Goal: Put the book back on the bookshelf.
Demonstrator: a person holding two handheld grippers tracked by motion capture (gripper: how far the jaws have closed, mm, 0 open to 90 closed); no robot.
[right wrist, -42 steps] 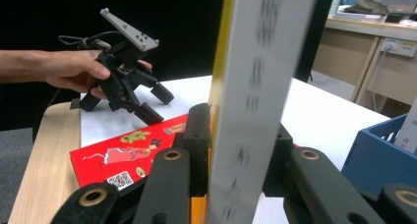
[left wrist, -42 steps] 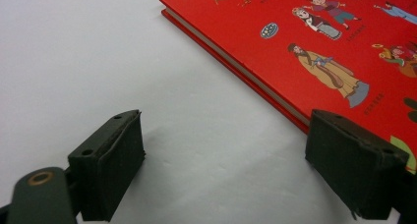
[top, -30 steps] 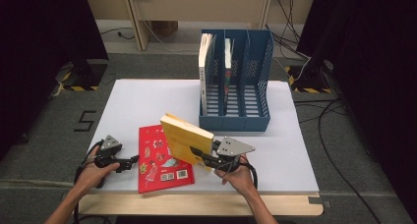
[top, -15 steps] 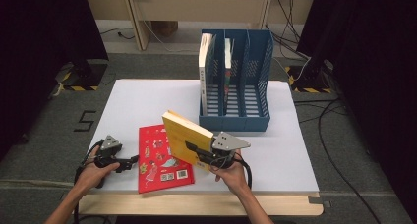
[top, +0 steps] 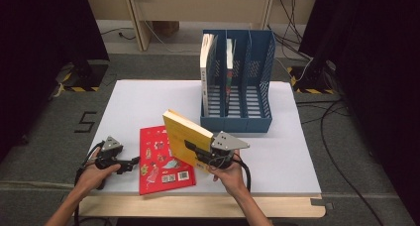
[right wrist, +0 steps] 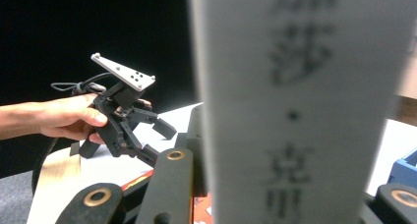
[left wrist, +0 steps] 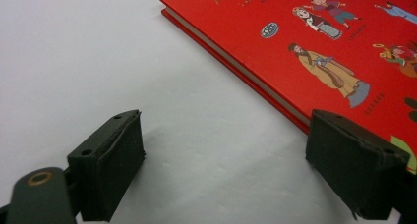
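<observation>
Two black padded jaws of the left gripper rise from the bottom edge, set wide apart with bare white table between them. The left jaw stands over the table, with a brass-coloured rivet on the arm below it. The right jaw sits at the edge of a red book, overlapping its near corner. The book lies flat, running from the upper middle to the right edge. Its cover carries small drawn figures in robes and a round blue emblem. The pale page edges show along its side, between the red boards.
</observation>
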